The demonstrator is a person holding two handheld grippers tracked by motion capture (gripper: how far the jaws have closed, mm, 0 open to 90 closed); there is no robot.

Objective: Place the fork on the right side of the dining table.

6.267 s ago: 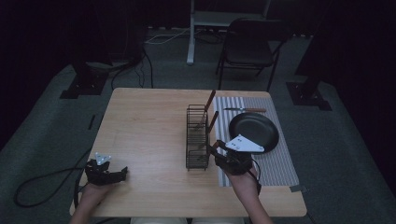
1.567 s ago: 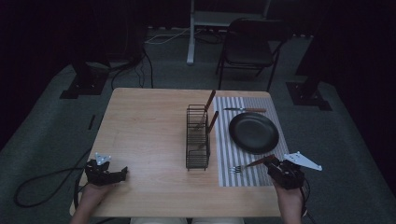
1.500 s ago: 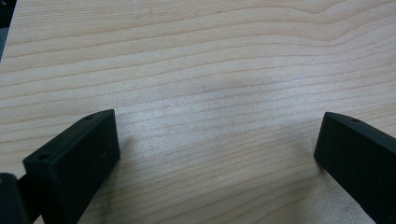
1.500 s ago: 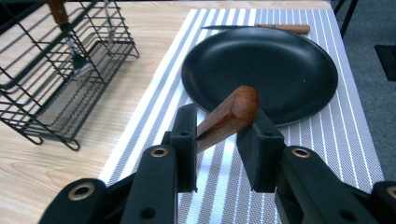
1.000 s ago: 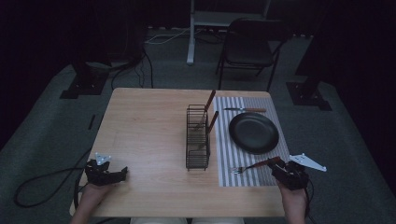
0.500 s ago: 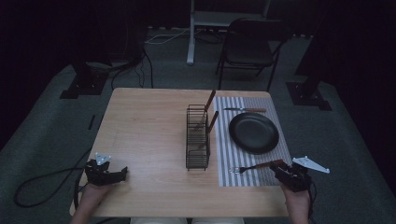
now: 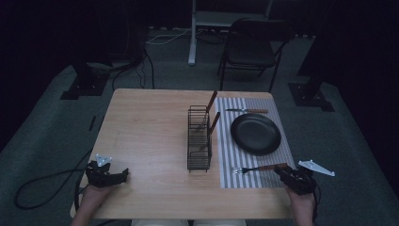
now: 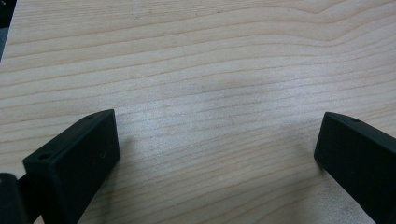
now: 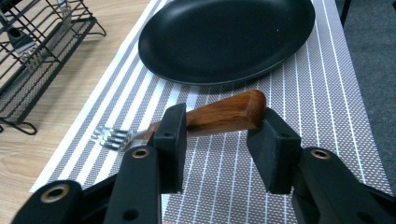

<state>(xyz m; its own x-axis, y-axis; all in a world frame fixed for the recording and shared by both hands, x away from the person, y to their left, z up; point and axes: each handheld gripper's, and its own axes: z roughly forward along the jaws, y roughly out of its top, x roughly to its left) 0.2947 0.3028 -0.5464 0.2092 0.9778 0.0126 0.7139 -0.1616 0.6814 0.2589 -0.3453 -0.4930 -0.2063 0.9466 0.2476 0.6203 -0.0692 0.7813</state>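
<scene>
Wooden-handled steel fork (image 9: 224,112) lying flat on the grey-and-white striped placemat (image 9: 299,88), just in front of the round black plate (image 9: 224,37), tines pointing toward the black wire cutlery rack (image 9: 42,51). Set that way, by the look of it, as part of a place setting: a second wood-handled utensil (image 7: 247,111) already across the mat's far end, beyond the plate.

Right gripper (image 9: 219,130) low at the mat's near right corner, jaws partly apart and just been opening, brown handle between them. Probably no longer pinched, though the near jaw hides the contact; reads as a release.

Left gripper (image 8: 217,140) parked wide apart and holding nothing over the pale wooden table (image 8: 210,56), out of the way at the near left corner.

Fork itself: glossy reddish-brown handle with rounded butt, slim metal neck, four short bright tines.
</scene>
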